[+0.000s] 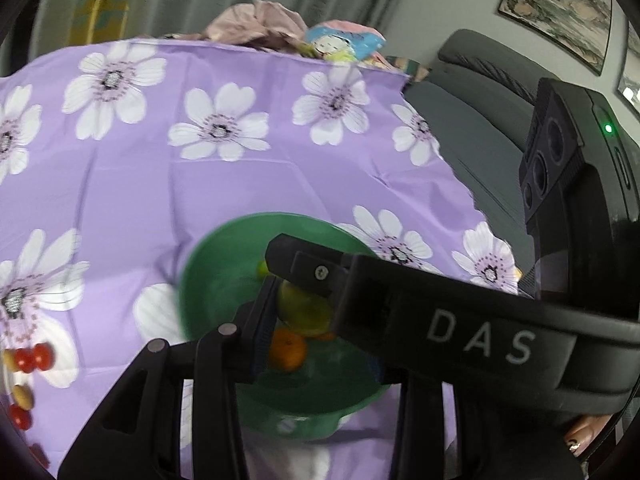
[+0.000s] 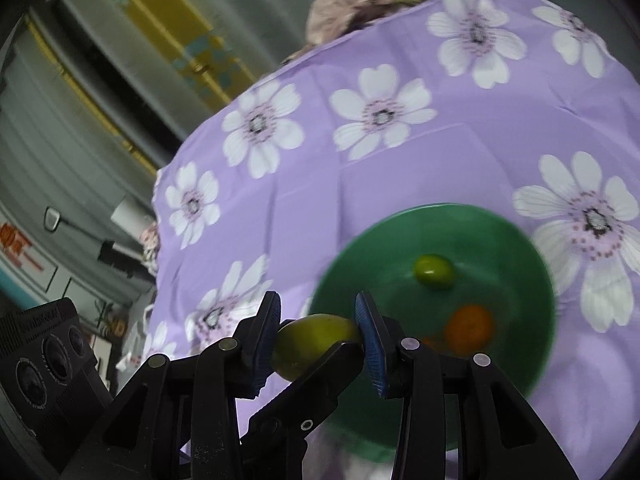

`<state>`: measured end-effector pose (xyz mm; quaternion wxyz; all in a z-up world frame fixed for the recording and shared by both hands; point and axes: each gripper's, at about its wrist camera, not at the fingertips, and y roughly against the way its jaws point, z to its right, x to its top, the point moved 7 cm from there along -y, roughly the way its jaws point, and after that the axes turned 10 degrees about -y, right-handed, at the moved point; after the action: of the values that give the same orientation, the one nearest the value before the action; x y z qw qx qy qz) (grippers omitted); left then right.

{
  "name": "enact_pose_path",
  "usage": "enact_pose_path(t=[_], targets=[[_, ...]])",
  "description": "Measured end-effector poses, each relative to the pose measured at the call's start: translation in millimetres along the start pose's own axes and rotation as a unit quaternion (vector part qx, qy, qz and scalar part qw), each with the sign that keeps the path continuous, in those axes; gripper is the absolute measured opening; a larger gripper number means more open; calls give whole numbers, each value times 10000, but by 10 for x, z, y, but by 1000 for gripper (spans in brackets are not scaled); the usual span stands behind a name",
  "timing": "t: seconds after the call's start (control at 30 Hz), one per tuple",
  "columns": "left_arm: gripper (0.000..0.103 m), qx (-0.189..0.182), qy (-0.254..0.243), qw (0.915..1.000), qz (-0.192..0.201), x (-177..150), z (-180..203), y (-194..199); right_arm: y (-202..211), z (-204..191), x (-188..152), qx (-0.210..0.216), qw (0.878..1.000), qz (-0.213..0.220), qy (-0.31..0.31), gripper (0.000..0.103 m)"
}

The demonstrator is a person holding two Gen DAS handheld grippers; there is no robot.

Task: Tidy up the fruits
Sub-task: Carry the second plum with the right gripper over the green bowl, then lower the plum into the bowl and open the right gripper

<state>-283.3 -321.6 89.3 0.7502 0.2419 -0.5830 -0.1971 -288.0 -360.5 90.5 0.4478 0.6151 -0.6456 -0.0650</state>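
Now clamped crosswise in the right gripper [image 2: 316, 338]: yellow-green fruit [image 2: 316, 344], long axis spanning the pads, lower centre of frame; green bowl [image 2: 532, 280] just right. Left gripper [image 1: 304, 316]: state unclear.

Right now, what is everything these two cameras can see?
bowl: one, green, on the tablecloth
orange: one, orange, in the bowl
small green fruit: one, in the bowl
yellow-green fruit: one, over the bowl's near edge
red fruits: several, at the tablecloth's left edge
tablecloth: one, purple with white flowers
crumpled cloth: one, pinkish, at the far edge
picture: one, framed, on the wall
right gripper: black, jaws closed on the yellow-green fruit
left gripper: black, against that fruit, grip unclear
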Motion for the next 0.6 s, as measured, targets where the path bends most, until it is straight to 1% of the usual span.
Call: enact_pose_path(t=[0.17, 0.23, 0.4, 0.6], targets=[[38, -282, 159, 9992, -220, -38, 53, -222, -29, 237, 46, -289, 9993, -77, -229, 42], [38, -330, 212, 9988, -297, -59, 57, -280, -61, 303, 52, -374, 9988, -131, -291, 41], [38, -316, 355, 9977, -487, -124, 4, -403, -183, 401, 22, -492, 9975, -360, -352, 42], [38, -250, 495, 9963, -659, -207, -89, -471, -300, 426, -30, -586, 9961, -559, -356, 41]])
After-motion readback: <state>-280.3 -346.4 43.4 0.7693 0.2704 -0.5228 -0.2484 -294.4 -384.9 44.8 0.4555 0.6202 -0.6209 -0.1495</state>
